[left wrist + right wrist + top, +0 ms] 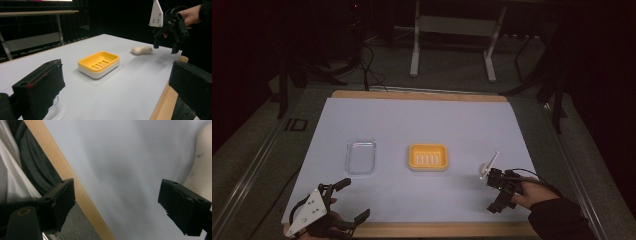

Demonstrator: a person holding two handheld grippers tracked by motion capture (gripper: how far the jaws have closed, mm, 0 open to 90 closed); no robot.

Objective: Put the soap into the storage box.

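Nearest the camera, the left tool (347, 200) hovers over the table's (422, 120) near left corner, jaws spread wide and empty. At the near right, the right tool (497, 192) is also wide open and holds nothing, just beside a pale soap bar (142, 49). A yellow soap dish (428, 157) sits mid-table, its clear lid (361, 156) well to its left.

White table sheet (422, 125), wooden table edge (437, 229), metal frame legs (414, 50)
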